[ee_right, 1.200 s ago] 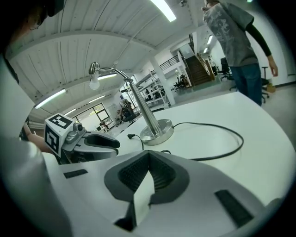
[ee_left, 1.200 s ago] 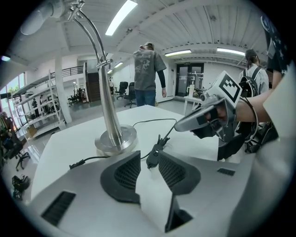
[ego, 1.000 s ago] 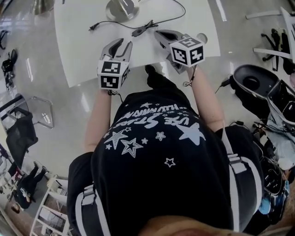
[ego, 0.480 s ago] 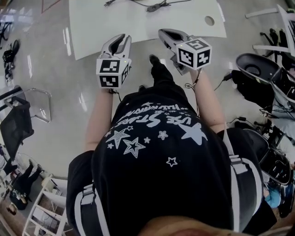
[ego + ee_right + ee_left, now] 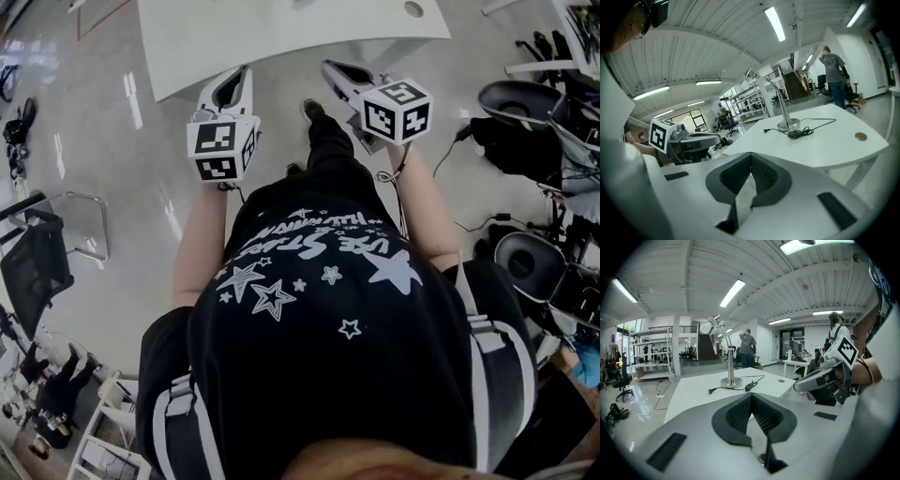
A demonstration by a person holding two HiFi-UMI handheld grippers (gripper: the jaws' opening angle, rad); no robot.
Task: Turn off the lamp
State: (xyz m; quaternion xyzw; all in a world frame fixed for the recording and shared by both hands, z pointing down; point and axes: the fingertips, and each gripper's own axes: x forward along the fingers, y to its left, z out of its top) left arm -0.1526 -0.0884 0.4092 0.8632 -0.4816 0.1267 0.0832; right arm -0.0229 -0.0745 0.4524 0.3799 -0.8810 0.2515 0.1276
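- Since the earlier frames the worktop (image 5: 281, 33) has slid toward the top of the head view. The lamp base and its cord, seen there before, are now out of that view.
- Both grippers, earlier over the worktop near the cord switch, now show with their tips only at its near edge, above the floor (image 5: 112, 187).
- Left gripper (image 5: 242, 75): the jaws have just been closing and now stand together with nothing between them, as its own view shows (image 5: 751, 397).
- Right gripper (image 5: 330, 67): pads meet, nothing held (image 5: 751, 157).
- The lamp (image 5: 723, 352) stands upright on the far part of the worktop, ahead of both grippers and well apart from them (image 5: 780, 103). Whether it is lit cannot be told.
- The cord switch (image 5: 750, 385) lies just beside the lamp base, cable bunched around it. The plug (image 5: 711, 391) lies loose on the worktop surface.
- Edges: the worktop's near edge runs slantwise across the top of the head view. A round hole (image 5: 413, 8) sits near its right corner.
- Open room: bare glossy floor to the person's left, as far as a metal-framed chair (image 5: 37, 262).
- The right side is crowded with black chairs (image 5: 520, 98) and cables on the floor.
- Another person (image 5: 833, 70) stands beyond the worktop.
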